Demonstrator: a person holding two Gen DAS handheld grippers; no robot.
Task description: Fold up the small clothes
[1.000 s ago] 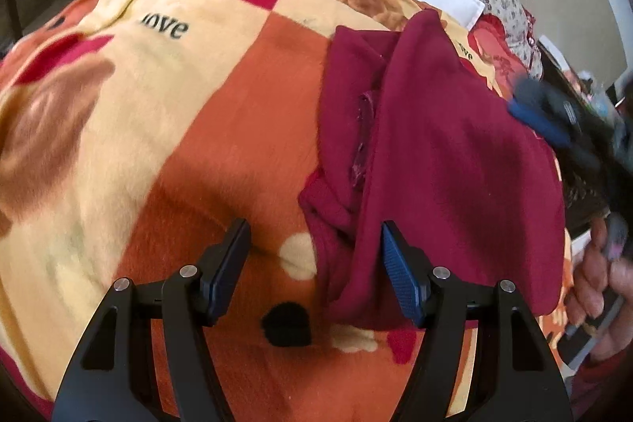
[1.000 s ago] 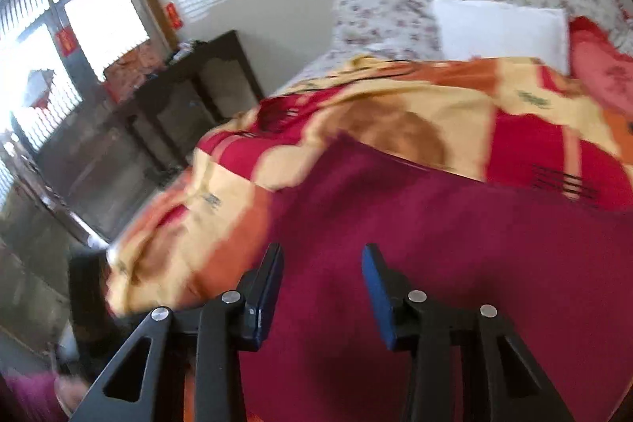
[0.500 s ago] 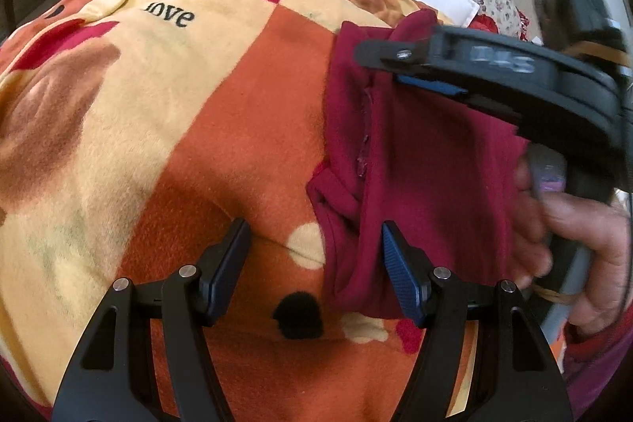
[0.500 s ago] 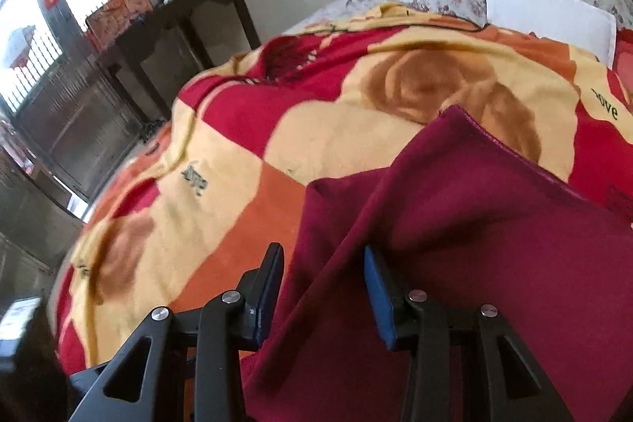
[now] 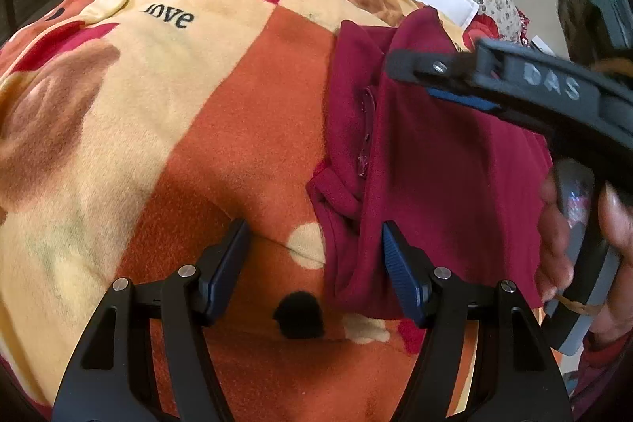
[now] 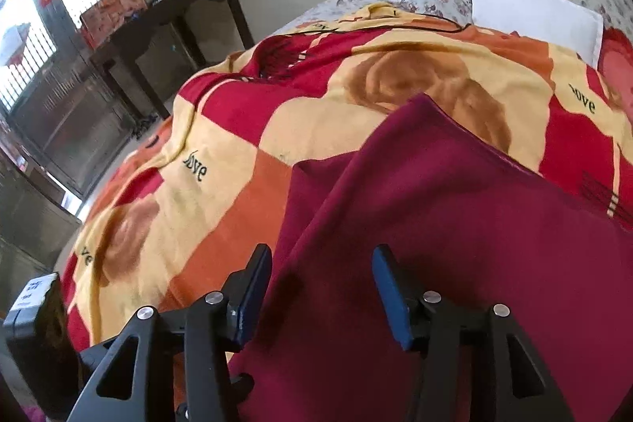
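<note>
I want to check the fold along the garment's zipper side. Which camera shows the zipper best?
The left wrist view: the zipper runs down the maroon garment beside the folded-over flap. The right wrist view shows only plain maroon cloth, no zipper.

Lighting: daylight, soft, even across blanket (image 5: 245,113). Source: barred windows (image 6: 35,18) at upper left of right wrist view, blown out to white. Shadows: faint; dark patch under table (image 6: 174,26). Glare: white pillow (image 6: 530,10) near clipped. Blur: right gripper (image 5: 467,82) and hand (image 5: 561,236) soft in left wrist view. Distortion: strong fisheye bowing, black vignette at corners, both views.
</note>
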